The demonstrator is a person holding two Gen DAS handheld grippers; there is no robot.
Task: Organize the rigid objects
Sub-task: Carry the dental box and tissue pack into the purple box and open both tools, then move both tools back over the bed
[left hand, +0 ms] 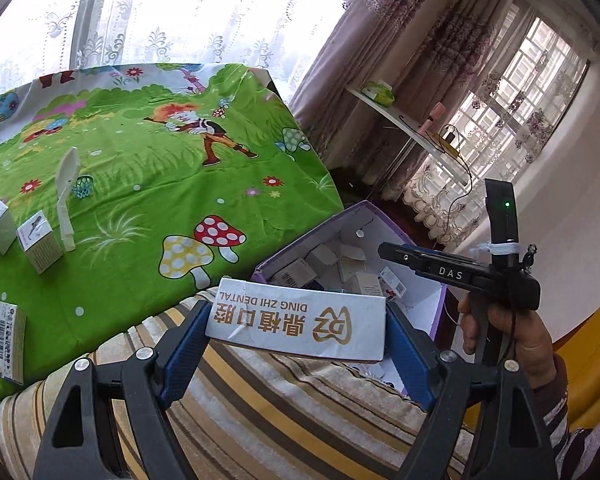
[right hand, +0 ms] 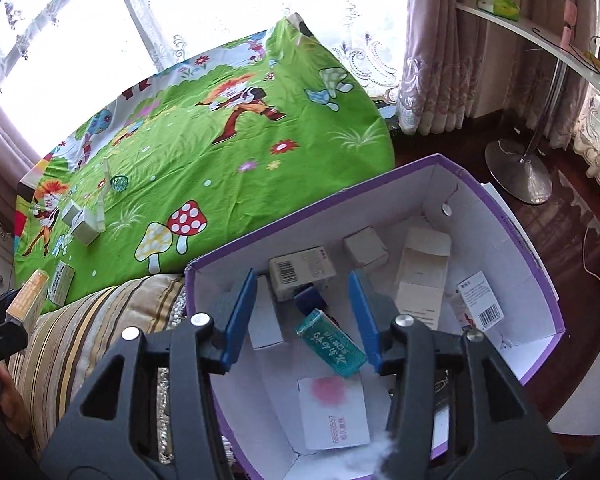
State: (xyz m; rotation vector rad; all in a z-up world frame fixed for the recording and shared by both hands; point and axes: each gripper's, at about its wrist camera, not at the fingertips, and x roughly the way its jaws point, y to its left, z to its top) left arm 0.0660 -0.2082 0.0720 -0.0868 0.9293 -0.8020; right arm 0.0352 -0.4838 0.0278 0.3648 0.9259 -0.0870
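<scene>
My left gripper (left hand: 298, 326) is shut on a white dental box (left hand: 296, 322) with gold print, held over the striped cushion beside the purple storage box (left hand: 428, 312). My right gripper (right hand: 304, 316) is open and empty above the inside of the purple storage box (right hand: 540, 280), which holds several small cartons, among them a teal box (right hand: 332, 344) lying below the fingers. Small white boxes (left hand: 40, 244) still stand on the green cartoon cloth (left hand: 148, 184). The right gripper's body (left hand: 460, 276) shows in the left wrist view above the storage box.
A white toy hoop stand (left hand: 66, 196) with a blue net stands on the cloth. Another carton (left hand: 8, 342) stands at the cloth's near left edge. A white shelf table (right hand: 540, 40) on a metal base and curtains are at the right.
</scene>
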